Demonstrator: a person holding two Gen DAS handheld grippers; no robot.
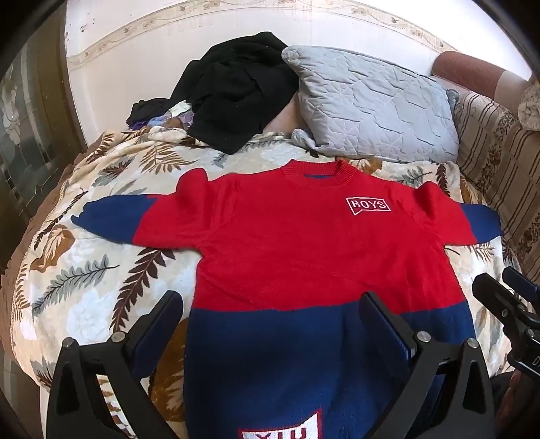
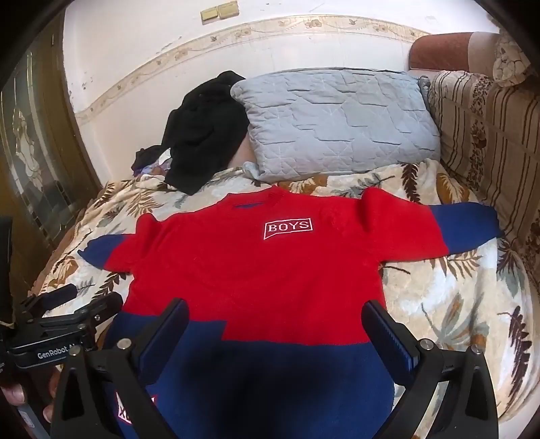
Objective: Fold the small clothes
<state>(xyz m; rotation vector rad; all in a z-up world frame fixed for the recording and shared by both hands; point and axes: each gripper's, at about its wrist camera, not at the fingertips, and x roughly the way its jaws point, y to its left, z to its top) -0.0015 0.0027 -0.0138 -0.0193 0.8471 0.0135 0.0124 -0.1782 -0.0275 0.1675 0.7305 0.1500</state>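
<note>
Sweater (image 1: 303, 250) is lying flat and face up on the leaf-print blanket (image 1: 101, 270), sleeves spread out to either side, so I am judging that no fold is made yet: both sleeves and the body are waiting to be turned in. I am holding my left gripper (image 1: 270, 320) over the blue hem with its jaws spread as wide as they go and nothing between them; my right gripper (image 2: 275, 332) is hanging the same way, gaping and empty (neither is touching the knit, as far as I can tell). The left wrist view is showing white lettering near the hem; the right wrist view is showing wall switches (image 2: 219, 15) above the grey quilted pillow (image 2: 337, 125) and black clothes (image 2: 202, 131).
</note>
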